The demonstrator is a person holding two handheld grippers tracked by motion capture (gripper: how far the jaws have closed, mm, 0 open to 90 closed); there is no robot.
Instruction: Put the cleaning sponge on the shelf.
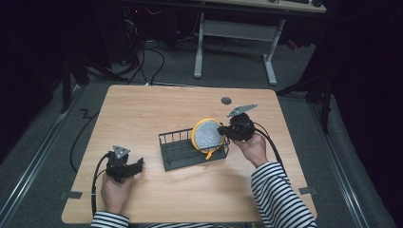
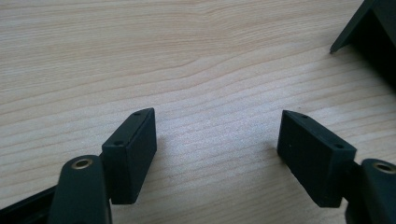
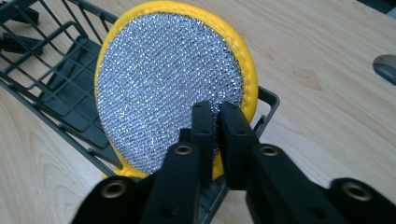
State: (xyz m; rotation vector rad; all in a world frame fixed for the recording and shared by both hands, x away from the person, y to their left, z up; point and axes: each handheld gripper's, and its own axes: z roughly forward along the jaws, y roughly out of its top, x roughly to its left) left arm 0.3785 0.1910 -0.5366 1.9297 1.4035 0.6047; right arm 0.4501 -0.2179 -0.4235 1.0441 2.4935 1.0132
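Note:
A round scouring pad (image 1: 207,134) with silver mesh and a yellow rim stands on edge in the right end of a dark wire rack (image 1: 180,156) at the table's middle. In the right gripper view the scouring pad (image 3: 168,79) leans against the rack's (image 3: 60,107) end wall. My right gripper (image 3: 215,106) has its jaws nearly together on the pad's lower right rim, and my right gripper (image 1: 223,132) sits just right of the pad. My left gripper (image 1: 140,164) rests low on the table left of the rack. Its jaws stand wide apart, so the left gripper (image 2: 218,114) has only bare wood between its pads.
A small grey disc (image 1: 226,100) lies on the table behind the rack, also seen as a grey disc (image 3: 385,67) at the right. A corner of the rack (image 2: 369,32) shows ahead of the left gripper. A white desk frame (image 1: 271,57) stands beyond the table.

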